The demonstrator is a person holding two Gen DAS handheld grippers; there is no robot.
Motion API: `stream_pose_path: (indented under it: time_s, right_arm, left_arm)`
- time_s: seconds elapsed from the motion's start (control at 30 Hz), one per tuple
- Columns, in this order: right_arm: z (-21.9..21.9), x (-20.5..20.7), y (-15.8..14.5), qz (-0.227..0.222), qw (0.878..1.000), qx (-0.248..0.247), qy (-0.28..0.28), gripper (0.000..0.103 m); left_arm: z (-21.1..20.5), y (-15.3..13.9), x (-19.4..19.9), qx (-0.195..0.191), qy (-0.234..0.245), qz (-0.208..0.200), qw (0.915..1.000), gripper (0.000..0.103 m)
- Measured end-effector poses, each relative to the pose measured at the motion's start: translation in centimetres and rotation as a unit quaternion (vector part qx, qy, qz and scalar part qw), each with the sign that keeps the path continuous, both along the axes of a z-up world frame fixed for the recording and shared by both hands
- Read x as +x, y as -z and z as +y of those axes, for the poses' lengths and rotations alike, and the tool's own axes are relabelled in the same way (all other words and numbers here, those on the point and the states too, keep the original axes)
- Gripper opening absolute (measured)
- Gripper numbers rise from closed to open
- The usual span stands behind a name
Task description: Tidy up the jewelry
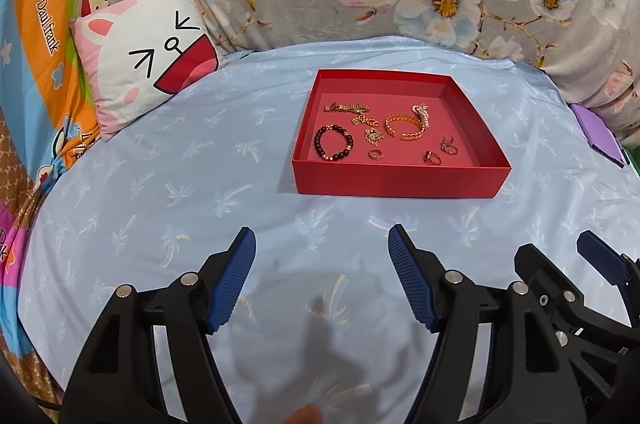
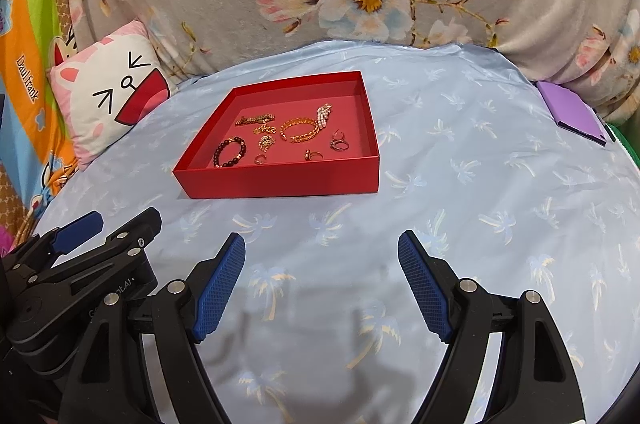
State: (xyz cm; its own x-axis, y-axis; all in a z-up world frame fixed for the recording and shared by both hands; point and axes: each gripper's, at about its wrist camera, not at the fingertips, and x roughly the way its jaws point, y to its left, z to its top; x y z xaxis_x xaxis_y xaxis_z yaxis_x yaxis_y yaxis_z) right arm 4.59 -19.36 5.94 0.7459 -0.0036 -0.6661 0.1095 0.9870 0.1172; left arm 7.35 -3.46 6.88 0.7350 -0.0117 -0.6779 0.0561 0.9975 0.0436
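Several gold pieces, dark bead bracelet (image 1: 334,144) in red tray (image 1: 400,180).

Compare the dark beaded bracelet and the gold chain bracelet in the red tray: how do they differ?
The dark beaded bracelet is made of round, dark beads with a few gold accents; the gold chain bracelet is made of flat gold links. The beaded one lies at the tray's left side, apart from other pieces, while the chain one sits nearer the middle, touching a pearl piece. Both lie flat in rough loops on the floor of the red tray, untouched by either hand-held gripper.
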Motion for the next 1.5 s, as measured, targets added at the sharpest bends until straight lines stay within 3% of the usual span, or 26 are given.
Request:
stream_pose_path:
  time_s: [1.5]
  right_arm:
    - [0.48, -0.43, 0.22, 0.002, 1.0, 0.002, 0.002, 0.077]
  left_arm:
    - [0.09, -0.22, -0.15, 0.013, 0.015, -0.002, 0.9998, 0.066]
